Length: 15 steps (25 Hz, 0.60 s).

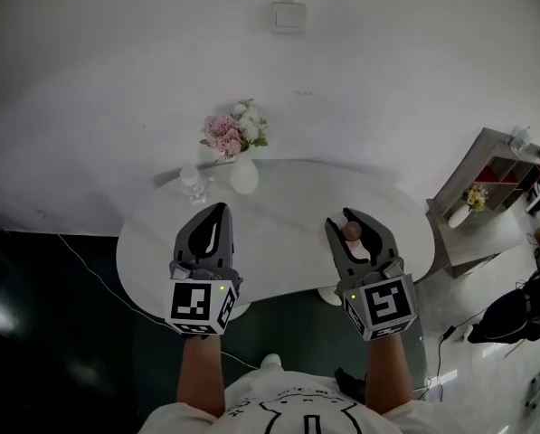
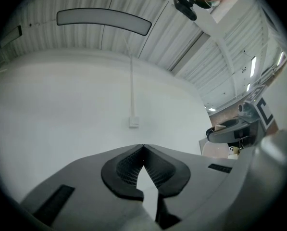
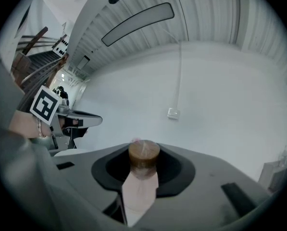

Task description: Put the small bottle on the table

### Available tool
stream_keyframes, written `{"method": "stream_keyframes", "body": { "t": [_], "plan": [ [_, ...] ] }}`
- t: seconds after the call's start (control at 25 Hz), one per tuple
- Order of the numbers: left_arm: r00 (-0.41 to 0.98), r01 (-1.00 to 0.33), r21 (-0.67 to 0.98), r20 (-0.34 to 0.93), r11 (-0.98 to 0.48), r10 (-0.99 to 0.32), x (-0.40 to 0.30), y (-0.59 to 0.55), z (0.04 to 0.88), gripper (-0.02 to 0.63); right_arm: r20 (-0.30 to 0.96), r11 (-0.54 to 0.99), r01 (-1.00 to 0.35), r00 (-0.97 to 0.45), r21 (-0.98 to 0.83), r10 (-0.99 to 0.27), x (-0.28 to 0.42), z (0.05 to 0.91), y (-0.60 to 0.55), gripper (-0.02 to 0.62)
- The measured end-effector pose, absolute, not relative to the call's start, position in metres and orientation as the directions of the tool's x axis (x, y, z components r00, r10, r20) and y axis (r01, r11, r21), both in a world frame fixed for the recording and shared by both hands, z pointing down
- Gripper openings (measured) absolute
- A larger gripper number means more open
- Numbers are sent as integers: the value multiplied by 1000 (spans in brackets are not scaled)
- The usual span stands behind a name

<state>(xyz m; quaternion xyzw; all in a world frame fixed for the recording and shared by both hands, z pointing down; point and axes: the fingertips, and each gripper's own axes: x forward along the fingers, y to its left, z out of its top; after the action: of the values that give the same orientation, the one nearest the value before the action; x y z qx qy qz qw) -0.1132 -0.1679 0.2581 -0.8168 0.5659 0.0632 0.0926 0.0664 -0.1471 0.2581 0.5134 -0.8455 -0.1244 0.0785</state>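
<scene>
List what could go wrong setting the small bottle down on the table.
1. The bottle lies along the jaws of the right gripper, cap toward the tips; released so, it could land sideways and roll.
2. The gripper hangs near the front edge of the table, so a roll could end on the floor.
3. Reaching further risks bumping the vase.

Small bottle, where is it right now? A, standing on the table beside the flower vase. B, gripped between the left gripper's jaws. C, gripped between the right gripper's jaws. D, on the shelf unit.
C: the right gripper view shows the brown-capped small bottle pinched between the jaws of the right gripper, while the jaws of the left gripper meet on nothing.
</scene>
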Motion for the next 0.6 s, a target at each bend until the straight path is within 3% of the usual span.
{"method": "stream_keyframes", "body": {
  "t": [0.6],
  "plan": [
    [374, -927, -72, -139, -367, -917, -132, -219, 296, 3, 92, 483, -846, -475, 225, -875, 40, 314, -208, 115]
  ]
}}
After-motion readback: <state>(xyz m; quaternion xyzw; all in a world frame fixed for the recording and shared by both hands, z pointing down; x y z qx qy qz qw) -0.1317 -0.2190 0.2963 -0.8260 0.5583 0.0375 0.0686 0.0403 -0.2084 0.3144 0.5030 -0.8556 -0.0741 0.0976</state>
